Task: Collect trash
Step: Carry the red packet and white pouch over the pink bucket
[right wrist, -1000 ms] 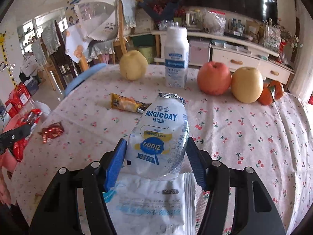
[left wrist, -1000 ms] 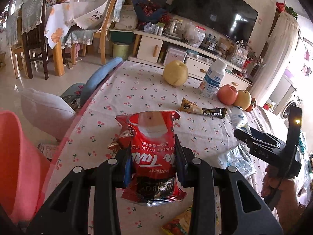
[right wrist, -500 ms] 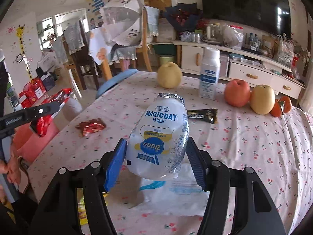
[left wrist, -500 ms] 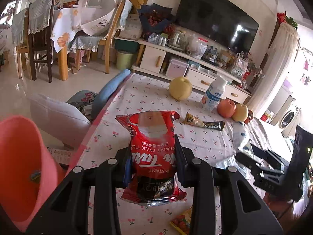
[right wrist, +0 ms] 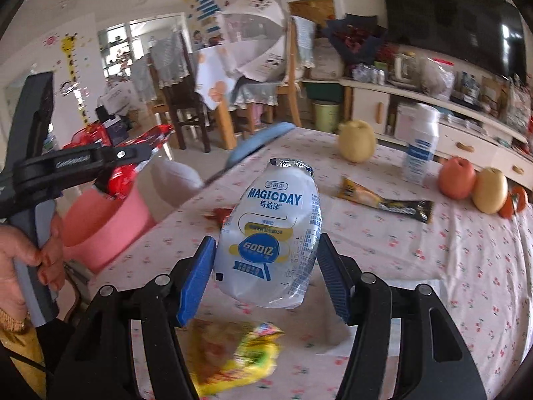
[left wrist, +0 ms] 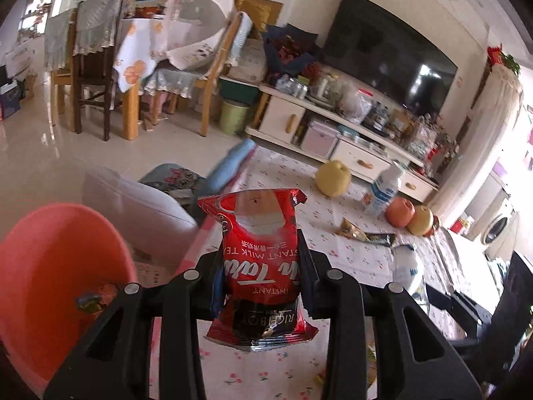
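Observation:
My left gripper is shut on a red instant milk tea packet, held above the table's left edge. A pink bin stands just left of it, with a small scrap lying inside. In the right wrist view, my right gripper is shut on a crushed white MAGICDAY bottle above the table. That view also shows the left gripper with the red packet over the pink bin, a person's hand on its handle. Left on the cherry-print cloth are a coffee stick wrapper, a yellow wrapper and a white plastic bag.
A yellow pear, a white bottle, an apple, another pear and oranges stand at the table's far side. A grey cushion and a blue stool sit beyond the left edge. Chairs and a TV cabinet lie farther off.
Both grippers have swung left and risen, each keeping its item. The pink bin has come further into both views, and the left gripper with the red packet now hangs over it.

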Available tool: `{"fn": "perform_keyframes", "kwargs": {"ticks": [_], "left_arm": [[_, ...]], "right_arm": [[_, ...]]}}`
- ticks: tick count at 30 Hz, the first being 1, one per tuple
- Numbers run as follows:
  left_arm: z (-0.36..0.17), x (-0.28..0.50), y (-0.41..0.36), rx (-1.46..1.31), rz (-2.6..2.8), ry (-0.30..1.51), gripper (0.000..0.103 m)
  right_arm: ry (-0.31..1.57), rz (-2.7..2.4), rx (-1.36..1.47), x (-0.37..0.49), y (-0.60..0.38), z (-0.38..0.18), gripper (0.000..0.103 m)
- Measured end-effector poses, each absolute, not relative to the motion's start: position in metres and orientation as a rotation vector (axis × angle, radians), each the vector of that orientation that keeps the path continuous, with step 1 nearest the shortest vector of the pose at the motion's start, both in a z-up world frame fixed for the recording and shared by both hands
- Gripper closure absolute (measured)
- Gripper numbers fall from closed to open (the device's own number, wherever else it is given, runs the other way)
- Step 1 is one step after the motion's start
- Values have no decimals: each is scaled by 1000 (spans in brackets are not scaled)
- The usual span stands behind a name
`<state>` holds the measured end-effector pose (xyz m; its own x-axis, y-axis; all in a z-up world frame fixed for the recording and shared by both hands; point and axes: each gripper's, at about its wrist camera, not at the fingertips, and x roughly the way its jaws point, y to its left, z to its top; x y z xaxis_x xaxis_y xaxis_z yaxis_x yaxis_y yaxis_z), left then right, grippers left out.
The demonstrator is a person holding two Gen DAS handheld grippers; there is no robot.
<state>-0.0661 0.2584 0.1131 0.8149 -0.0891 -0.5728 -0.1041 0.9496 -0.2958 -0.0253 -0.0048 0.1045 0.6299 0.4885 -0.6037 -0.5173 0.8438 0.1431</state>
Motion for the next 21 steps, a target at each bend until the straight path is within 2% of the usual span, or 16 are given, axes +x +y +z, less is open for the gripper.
{"fn": "perform_keyframes", "kwargs": {"ticks": [21], "left_arm": [[115, -123, 415, -527, 367, 550, 66]], "right_arm": [[621, 874, -196, -62, 189, 143, 40]]}}
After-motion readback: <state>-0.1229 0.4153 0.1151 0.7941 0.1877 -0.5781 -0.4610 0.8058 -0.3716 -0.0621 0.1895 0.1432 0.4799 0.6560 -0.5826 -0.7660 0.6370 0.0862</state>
